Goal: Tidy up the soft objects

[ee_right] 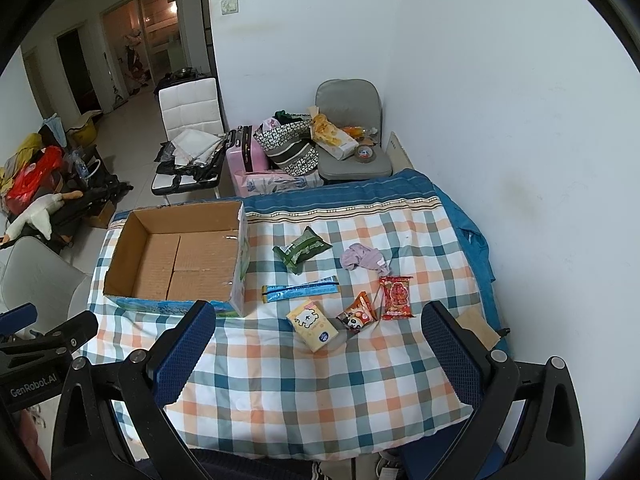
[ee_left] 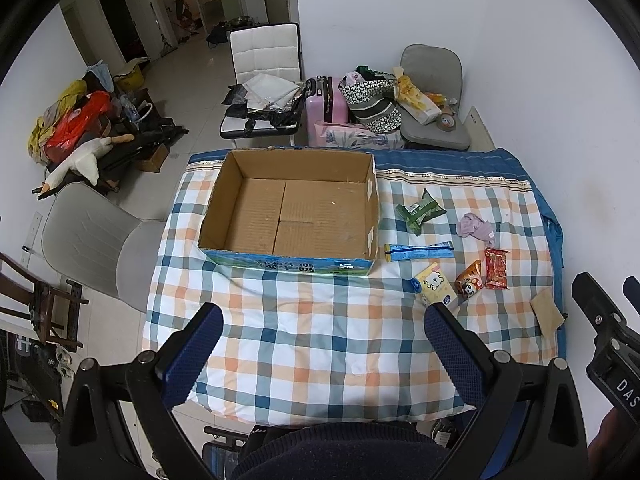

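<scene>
An empty cardboard box sits on the checked tablecloth. To its right lie a green packet, a lilac cloth, a blue pencil case, a yellow tissue pack, an orange panda packet and a red packet. My left gripper is open and empty above the near table. My right gripper is open and empty, above the table's near part.
A brown paper piece lies at the table's right edge. A grey chair stands left of the table. Behind it are a pink suitcase, bags and two chairs. The wall is close on the right.
</scene>
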